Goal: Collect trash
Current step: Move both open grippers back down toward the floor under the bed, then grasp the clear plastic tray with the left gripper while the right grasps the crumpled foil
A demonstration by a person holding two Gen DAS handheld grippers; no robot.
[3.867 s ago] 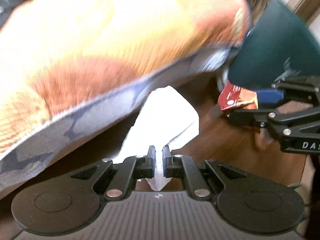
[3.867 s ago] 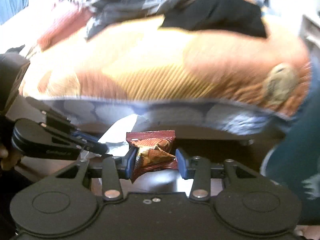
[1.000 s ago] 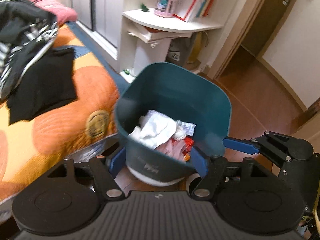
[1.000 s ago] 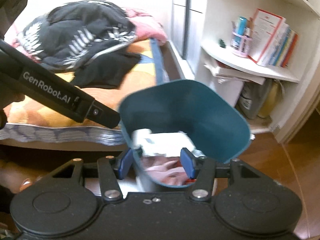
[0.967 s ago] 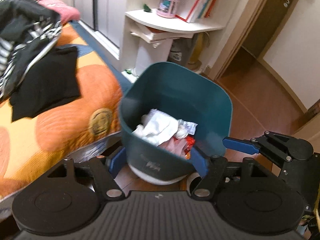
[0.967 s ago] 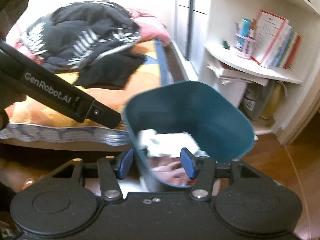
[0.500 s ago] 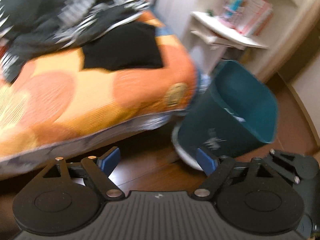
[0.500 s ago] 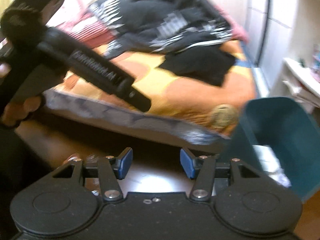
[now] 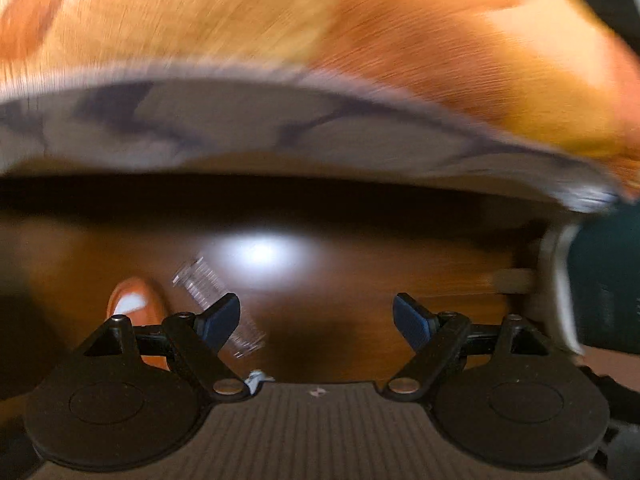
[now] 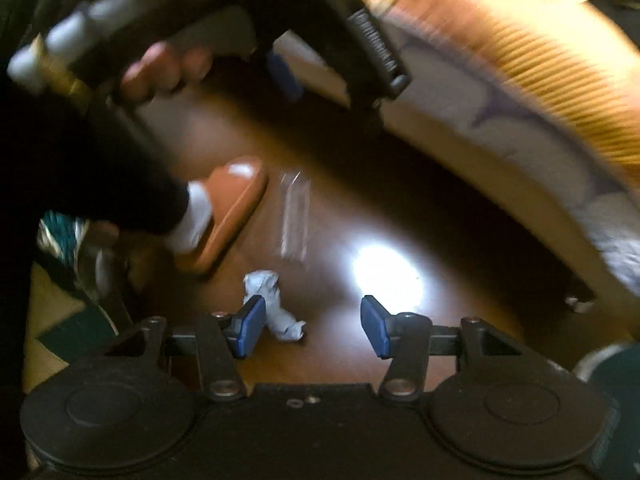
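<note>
Left wrist view: the left gripper [image 9: 316, 322] points down at the wooden floor [image 9: 360, 280], jaws spread wide with nothing between them. A clear plastic wrapper [image 9: 212, 300] lies on the floor at the left finger [image 9: 218, 318], partly behind it — its long axis runs diagonally, from upper left toward lower right. An orange slipper [image 9: 136, 312] sits just left of it. The teal bin [image 9: 604, 280] is at the right edge, beside the bed's orange cover [image 9: 320, 40].

Right wrist view: the right gripper [image 10: 312, 328] also stands open and empty. A crumpled white tissue [image 10: 272, 312] lies just inside its left finger [image 10: 250, 326], elongated toward lower right. The clear wrapper lies further ahead, beside the slipper, long axis pointing away from the camera.

Judgement: the right hand is better placed for the tissue — a small shift left would centre it. The left hand is nearer the wrapper.
</note>
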